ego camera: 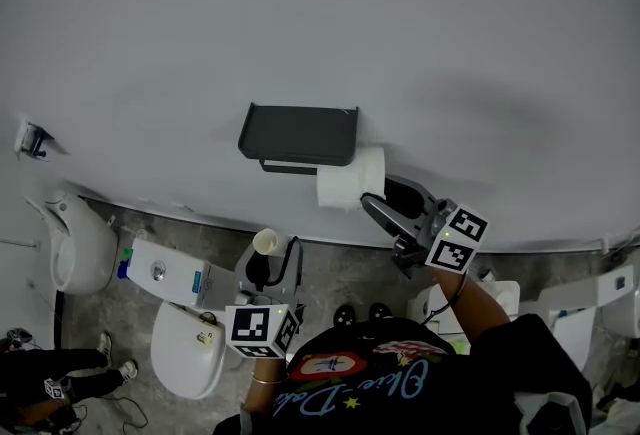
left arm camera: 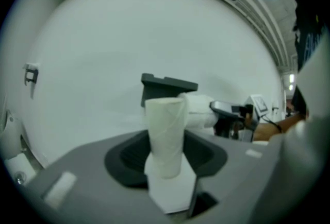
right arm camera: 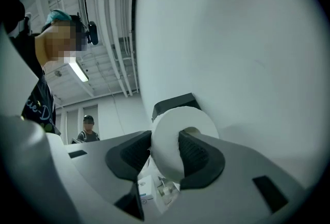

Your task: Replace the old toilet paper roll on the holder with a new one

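Replacement roll [ego camera: 345, 181]: full and white, against the wall, just beside the right end of the holder and below its flat top. Whether it sits on the spindle cannot be told.
Right gripper [right arm camera: 165, 153]: jaws fairly wide, closed on the paper wall of the Replacement roll. One pad lies on the outer wrap and the other at the core opening. In the head view it meets the roll from the right.
Holder [ego camera: 298, 134]: dark, with a flat shelf top, fixed to the wall.
Spent roll [left arm camera: 166, 135]: thin white tube with little paper on it, standing upright, below and left of the Holder in the head view and apart from it.
Left gripper [left arm camera: 166, 161]: jaws partly apart, clamped on the lower part of the Spent roll, held low in front of the person's body.
Wall [ego camera: 420, 23]: plain and pale.
Toilet [ego camera: 185, 363]: white, on the speckled floor at the lower left of the head view.
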`<control>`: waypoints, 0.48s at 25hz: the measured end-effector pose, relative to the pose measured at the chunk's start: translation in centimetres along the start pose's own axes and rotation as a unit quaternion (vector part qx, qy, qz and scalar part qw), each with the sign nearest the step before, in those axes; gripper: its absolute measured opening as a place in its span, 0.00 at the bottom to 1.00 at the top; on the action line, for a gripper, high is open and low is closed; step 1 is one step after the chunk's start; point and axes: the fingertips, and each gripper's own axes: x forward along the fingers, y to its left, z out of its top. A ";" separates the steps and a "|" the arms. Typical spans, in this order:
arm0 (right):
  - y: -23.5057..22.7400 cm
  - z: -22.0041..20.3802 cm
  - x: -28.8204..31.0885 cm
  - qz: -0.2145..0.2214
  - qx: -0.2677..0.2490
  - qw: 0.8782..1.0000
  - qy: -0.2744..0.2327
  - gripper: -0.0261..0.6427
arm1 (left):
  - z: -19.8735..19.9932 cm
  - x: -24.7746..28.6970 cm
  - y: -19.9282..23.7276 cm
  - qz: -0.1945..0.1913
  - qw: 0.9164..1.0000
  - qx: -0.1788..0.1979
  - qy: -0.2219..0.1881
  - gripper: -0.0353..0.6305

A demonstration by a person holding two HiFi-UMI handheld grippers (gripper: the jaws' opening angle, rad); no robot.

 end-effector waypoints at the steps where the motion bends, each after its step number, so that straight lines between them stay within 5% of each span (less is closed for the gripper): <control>1: 0.5 -0.3 1.0 0.004 0.000 1.000 0.002 0.30 | 0.0 -0.2 0.4 0.002 1.000 -0.001 -0.001 0.34; 12: 2.1 -2.6 6.9 0.009 0.019 1.000 0.021 0.30 | -0.2 -0.5 0.5 0.013 1.000 -0.010 0.001 0.34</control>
